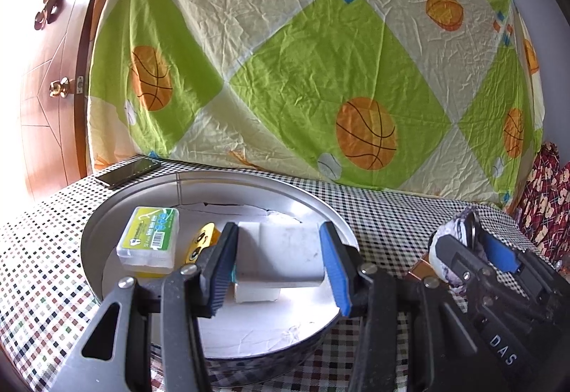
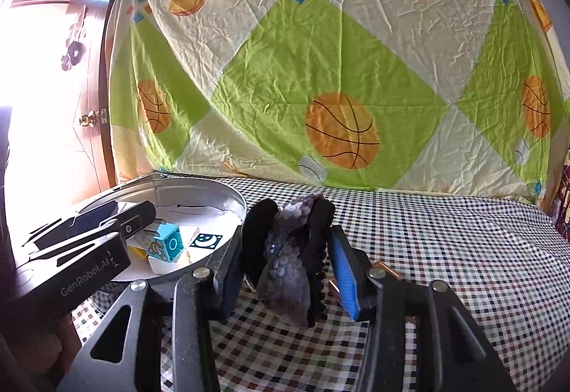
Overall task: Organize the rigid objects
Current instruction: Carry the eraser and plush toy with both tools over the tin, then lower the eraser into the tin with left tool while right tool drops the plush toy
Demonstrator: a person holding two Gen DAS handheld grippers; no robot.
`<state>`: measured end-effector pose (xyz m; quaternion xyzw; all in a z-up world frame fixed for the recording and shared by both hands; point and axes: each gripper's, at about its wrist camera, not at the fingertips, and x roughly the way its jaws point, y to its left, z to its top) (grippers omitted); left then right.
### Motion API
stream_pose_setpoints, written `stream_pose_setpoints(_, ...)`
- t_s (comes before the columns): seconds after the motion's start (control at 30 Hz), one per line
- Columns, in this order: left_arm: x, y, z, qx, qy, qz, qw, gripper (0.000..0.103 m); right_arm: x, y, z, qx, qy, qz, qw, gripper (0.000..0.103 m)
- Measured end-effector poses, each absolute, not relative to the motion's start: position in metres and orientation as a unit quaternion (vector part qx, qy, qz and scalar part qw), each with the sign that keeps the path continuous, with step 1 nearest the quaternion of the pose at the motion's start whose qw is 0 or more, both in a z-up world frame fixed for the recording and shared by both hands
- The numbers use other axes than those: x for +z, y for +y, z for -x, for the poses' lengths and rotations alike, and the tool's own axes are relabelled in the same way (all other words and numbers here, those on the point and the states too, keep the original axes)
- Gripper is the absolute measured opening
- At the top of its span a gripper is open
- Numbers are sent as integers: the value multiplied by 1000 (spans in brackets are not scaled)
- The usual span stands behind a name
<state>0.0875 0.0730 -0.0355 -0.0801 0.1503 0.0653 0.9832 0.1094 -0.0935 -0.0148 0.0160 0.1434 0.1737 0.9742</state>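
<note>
The left gripper (image 1: 281,267) clamps a white box (image 1: 281,256) over the round metal tin (image 1: 107,224), beside a green-labelled barcode packet (image 1: 149,242) and a yellow face block (image 1: 203,242). The right gripper (image 2: 292,260), stamped "DAS", pinches a black hair claw clip with grey-purple fabric (image 2: 288,249) above the checked tablecloth (image 2: 445,249). The left tool's side reads "GenRobot.AI". A phone (image 1: 128,171) lies behind the tin.
</note>
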Motion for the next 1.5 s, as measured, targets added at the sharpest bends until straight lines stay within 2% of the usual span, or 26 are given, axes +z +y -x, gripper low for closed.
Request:
stream_pose_setpoints(0.47,-35,79,-83,64,147,87,983,47,-14,-86,-109,178,145,-13,973,48)
stream_pose_setpoints(0.83,-30,101,-78,78,153,92,981,47,-10,-66,-128,225,179,-18,958,48)
stream_pose_setpoints(1.2,-29,145,-101,112,200,86,970,47,10,-26,-166,276,209,-25,938,48)
stream_pose_setpoints(1.5,-36,154,-88,109,199,96,969,47,-13,-88,-166,236,268,-50,933,48)
